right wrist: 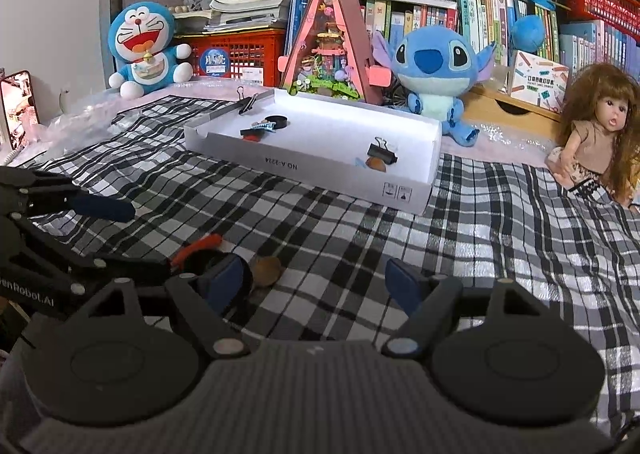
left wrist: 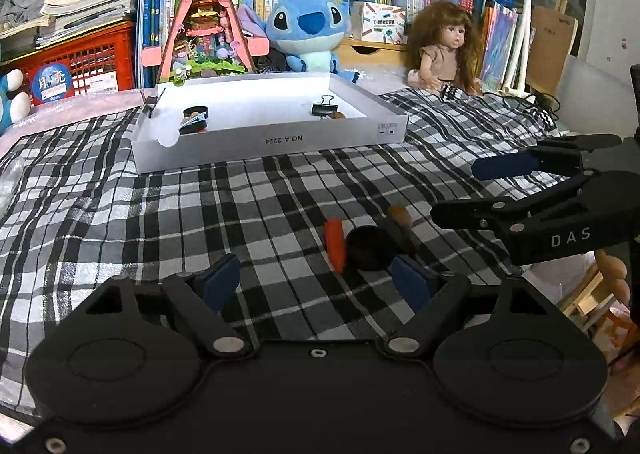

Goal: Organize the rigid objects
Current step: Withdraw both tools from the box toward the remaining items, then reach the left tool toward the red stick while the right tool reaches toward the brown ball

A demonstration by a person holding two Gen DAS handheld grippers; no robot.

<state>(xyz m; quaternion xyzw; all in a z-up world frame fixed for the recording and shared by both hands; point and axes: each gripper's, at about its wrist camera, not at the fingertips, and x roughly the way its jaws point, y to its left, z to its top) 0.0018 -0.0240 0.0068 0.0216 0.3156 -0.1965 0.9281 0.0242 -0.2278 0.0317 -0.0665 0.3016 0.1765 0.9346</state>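
A white cardboard box lid (left wrist: 260,138) (right wrist: 304,170) lies on the checked cloth and holds a black binder clip (left wrist: 325,109) (right wrist: 382,153), a brown piece beside it, a black ring (left wrist: 196,110) (right wrist: 277,121) and a hair clip (right wrist: 258,128). On the cloth lie an orange piece (left wrist: 335,244) (right wrist: 198,246), a black round piece (left wrist: 368,248) and a brown round piece (left wrist: 400,216) (right wrist: 267,270). My left gripper (left wrist: 320,280) is open and empty, just behind these. My right gripper (right wrist: 316,280) is open and empty, the pieces by its left finger; it also shows in the left wrist view (left wrist: 468,190).
Another binder clip (right wrist: 247,101) is clipped on the lid's far left rim. Behind stand a Stitch plush (left wrist: 308,30), a doll (left wrist: 444,50), a Doraemon plush (right wrist: 144,48), a pink triangular model house (left wrist: 206,22), red crates and books. A phone (right wrist: 16,110) stands at left.
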